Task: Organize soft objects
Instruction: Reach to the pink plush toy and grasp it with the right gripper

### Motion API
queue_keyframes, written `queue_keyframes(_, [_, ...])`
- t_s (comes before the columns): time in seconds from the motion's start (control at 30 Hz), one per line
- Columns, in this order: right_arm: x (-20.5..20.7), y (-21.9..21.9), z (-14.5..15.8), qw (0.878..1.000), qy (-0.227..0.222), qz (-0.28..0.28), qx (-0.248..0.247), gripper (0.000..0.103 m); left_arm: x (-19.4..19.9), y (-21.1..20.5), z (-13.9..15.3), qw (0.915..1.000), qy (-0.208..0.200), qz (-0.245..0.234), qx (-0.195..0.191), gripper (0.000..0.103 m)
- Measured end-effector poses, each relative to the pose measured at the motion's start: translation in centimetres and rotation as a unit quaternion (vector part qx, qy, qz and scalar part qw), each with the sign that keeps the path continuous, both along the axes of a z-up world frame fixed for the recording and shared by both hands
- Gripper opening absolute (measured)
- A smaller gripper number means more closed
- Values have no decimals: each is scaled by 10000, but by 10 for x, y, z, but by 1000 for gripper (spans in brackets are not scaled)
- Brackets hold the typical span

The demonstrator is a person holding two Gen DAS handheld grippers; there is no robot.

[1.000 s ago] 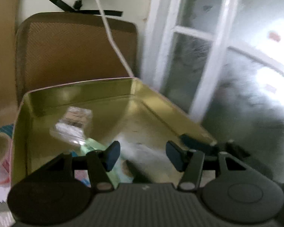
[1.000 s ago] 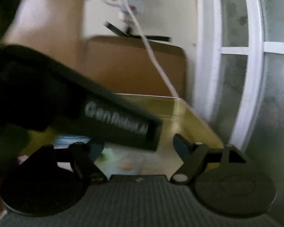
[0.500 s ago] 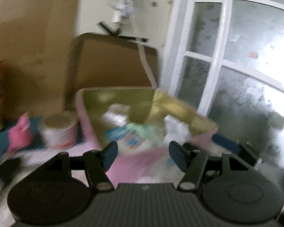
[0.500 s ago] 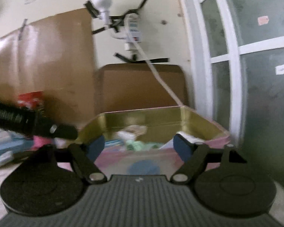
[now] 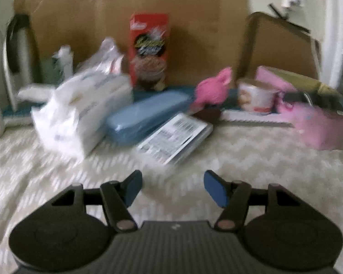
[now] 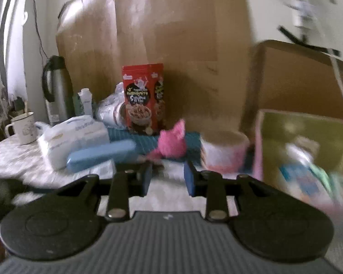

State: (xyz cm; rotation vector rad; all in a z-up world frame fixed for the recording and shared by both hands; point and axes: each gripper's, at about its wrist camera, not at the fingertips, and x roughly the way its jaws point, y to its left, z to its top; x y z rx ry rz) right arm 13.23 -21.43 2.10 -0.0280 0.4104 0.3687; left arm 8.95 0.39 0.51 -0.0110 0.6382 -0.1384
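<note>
A pink plush toy sits at the back of the table, also in the right wrist view. A white soft pack of tissues lies at the left, also in the right wrist view. The pink tin with a gold inside stands at the right; in the right wrist view it holds several small soft items. My left gripper is open and empty above the cloth. My right gripper is open and empty, its fingers narrowly apart, just before the plush toy.
A blue case, a flat labelled box, a round pink-white tub, a red snack box, a mug and a steel flask stand around. Cardboard lines the back.
Both grippers have pulled back out of the tin and swung left toward the table's middle. The right gripper's fingers have come closer together. The views are blurred by motion.
</note>
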Motion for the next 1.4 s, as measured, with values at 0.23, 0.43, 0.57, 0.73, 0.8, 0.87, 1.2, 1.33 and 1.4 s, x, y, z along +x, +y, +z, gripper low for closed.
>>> queue_keyframes(0.23, [115, 36, 1, 9979, 411, -335, -364, 42, 8, 2, 5, 9997, -76, -28, -228, 62])
queue_keyframes(0.43, [129, 34, -5, 9957, 873, -291, -34, 4, 2, 9, 0, 9990, -143, 4, -425, 62])
queue_keyframes(0.57, [77, 27, 5, 9981, 610, -28, 76, 4, 1, 12, 0, 9985, -169, -1, -516, 62])
queue_keyframes(0.73, [-24, -1, 1, 9990, 407, 180, 56, 4, -2, 17, 2, 9972, -227, -46, -708, 65])
queue_keyframes(0.8, [-64, -12, -6, 9991, 384, 173, -13, 4, -2, 21, 3, 9959, -232, -160, -864, 66])
queue_keyframes(0.87, [-104, -23, -15, 9993, 309, 128, -160, 4, -3, 22, 4, 9946, -186, -286, -984, 67])
queue_keyframes(1.2, [-168, -49, -33, 9986, 504, 157, 102, 59, -13, -19, 21, 9693, 462, -1367, -1990, 75])
queue_keyframes(1.33, [-157, -41, -30, 9982, 405, 430, 121, 65, -23, -35, 32, 9661, 438, -1633, -1951, 83])
queue_keyframes(1.4, [-152, -36, -31, 9978, 366, 554, 47, 69, -25, -43, 33, 9673, 458, -1680, -1842, 83])
